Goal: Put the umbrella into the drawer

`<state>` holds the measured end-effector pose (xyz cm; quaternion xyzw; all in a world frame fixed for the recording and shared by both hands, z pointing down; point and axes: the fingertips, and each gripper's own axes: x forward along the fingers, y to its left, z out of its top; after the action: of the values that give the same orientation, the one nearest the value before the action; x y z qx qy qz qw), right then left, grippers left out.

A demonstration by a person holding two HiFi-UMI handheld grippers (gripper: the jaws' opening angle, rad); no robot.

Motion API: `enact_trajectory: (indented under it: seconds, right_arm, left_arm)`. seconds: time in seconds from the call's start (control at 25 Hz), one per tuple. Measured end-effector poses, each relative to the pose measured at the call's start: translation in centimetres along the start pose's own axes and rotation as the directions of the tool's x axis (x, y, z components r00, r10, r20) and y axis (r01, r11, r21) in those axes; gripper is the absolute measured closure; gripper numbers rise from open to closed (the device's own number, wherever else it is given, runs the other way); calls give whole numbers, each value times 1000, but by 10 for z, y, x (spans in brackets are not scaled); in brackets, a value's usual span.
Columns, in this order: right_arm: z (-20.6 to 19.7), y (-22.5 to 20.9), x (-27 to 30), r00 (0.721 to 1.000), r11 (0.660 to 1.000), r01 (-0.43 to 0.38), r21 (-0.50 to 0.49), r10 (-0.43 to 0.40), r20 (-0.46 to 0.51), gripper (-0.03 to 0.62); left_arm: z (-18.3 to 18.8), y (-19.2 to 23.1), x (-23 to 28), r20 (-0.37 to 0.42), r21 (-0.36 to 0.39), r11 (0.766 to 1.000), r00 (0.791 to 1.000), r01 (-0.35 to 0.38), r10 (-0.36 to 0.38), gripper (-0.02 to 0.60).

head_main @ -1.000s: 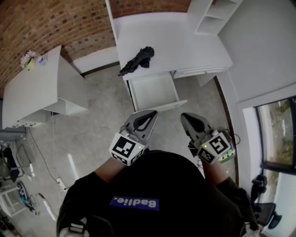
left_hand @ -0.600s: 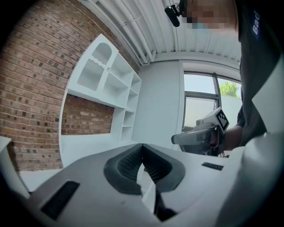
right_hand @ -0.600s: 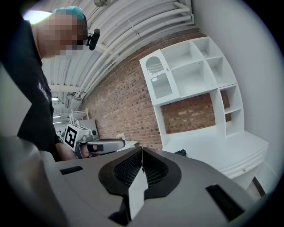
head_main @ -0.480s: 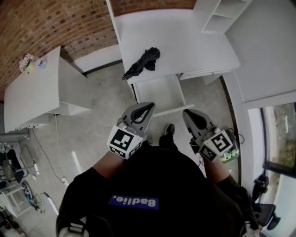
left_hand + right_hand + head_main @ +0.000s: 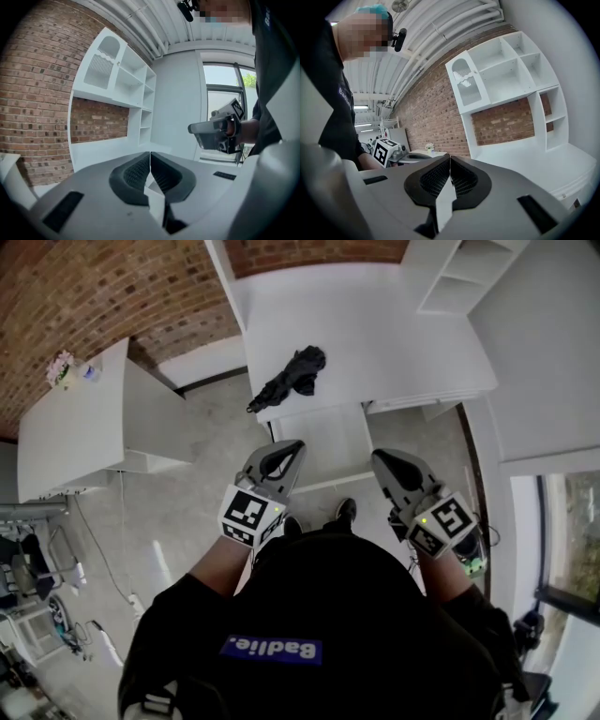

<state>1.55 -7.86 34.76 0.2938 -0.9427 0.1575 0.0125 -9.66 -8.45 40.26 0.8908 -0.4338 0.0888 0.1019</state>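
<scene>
- The left claw (image 5: 150,158) is closed, its ribbed pads pressed together with nothing between them.
- The right claw (image 5: 450,163) is likewise closed and empty.
- In the head view both claws are held out in front of the person's chest, well apart from each other and pointing toward the white table (image 5: 394,343).
- The umbrella (image 5: 291,376), black and folded, lies on the table near its front left corner. Its thin end reaches the table's edge and may stick out slightly past it, though the view is too small to be sure.
- The drawer (image 5: 323,437) stands pulled out below the table's front edge, just beside and below the umbrella, between the two claws' tips.
- Neither claw touches the umbrella or the drawer.
- A brick wall (image 5: 94,287) runs behind, and a shelf unit (image 5: 459,277) stands on the table's far right.
</scene>
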Motion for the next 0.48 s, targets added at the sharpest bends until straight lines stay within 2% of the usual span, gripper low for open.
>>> enact_trajectory:
  seconds: [0.16,0.32,0.48]
  right_arm:
    - [-1,-18,2,1000,1000,-5,3,5,-14,563]
    - [-16,-35,-2,997,1000,29,-8,-29,-77,563]
    - [-18,-49,-5,996,998,55,11,-54,-75,563]
  left_arm:
    - [-10,18,24,-43,15,1000,999,-21,22,565]
    - [-25,39,45,-108,32,999,994,-27,30,531]
    - [-43,65,67,-165,63,997,985,-40,50,516]
